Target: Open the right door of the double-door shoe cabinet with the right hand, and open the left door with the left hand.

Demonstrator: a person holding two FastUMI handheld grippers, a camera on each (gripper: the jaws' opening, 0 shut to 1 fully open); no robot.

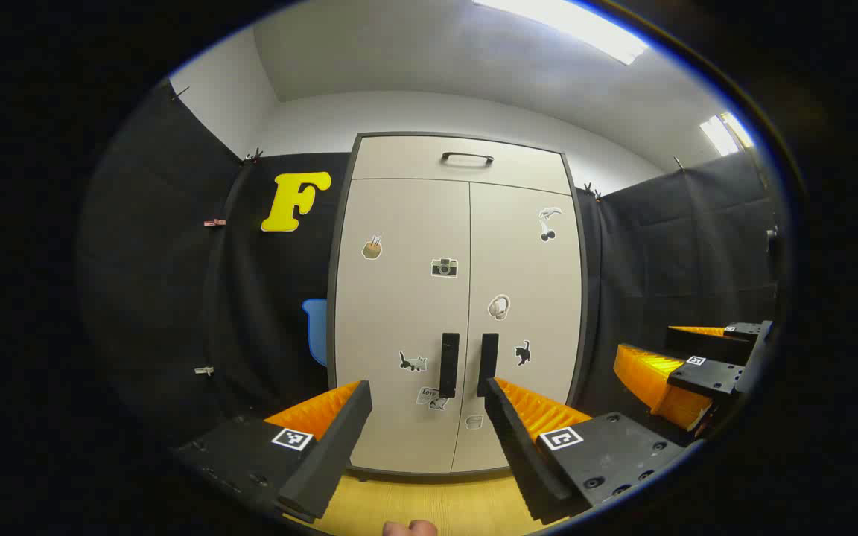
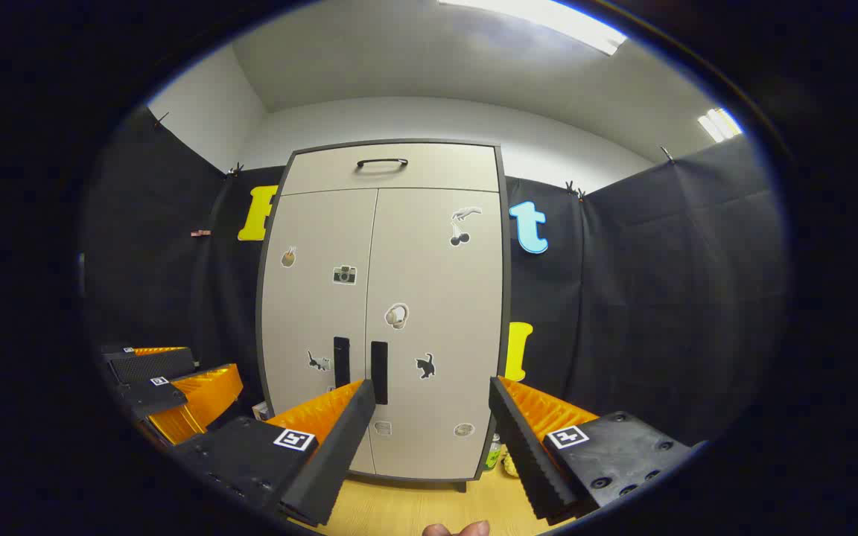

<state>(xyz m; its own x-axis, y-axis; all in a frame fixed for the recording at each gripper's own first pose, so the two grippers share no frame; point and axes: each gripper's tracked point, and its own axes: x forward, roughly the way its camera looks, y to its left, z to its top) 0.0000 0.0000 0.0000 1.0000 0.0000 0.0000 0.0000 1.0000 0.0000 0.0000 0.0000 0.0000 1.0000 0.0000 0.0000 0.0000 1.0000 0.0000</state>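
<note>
Here the shoe cabinet (image 1: pixel 459 305) stands straight ahead of both grippers, upright against the black cloth wall, both doors closed flush. Going left to right: the left gripper (image 1: pixel 429 417) is released, its jaws spread wide with nothing between them, and it points squarely at the seam where the doors meet, so the left door (image 1: pixel 399 320) and its handle (image 1: pixel 449 365) lie dead ahead and a little above the fingertips, well apart from them. The right gripper (image 2: pixel 429 417) is likewise spread and empty; from it the right door (image 2: pixel 436 327) lies ahead, and its handle (image 2: pixel 378 372) sits up and to the left of the gap, just over the left fingertip in the right gripper view. Both handles are slim dark bars with their long axis vertical, close on either side of the seam. The doors look like smooth, matte pale panels in a dark frame, dotted with small stickers; a drawer (image 1: pixel 462 164) with a curved bar handle tops them. The floor (image 1: pixel 429 506) is light wood grain.
</note>
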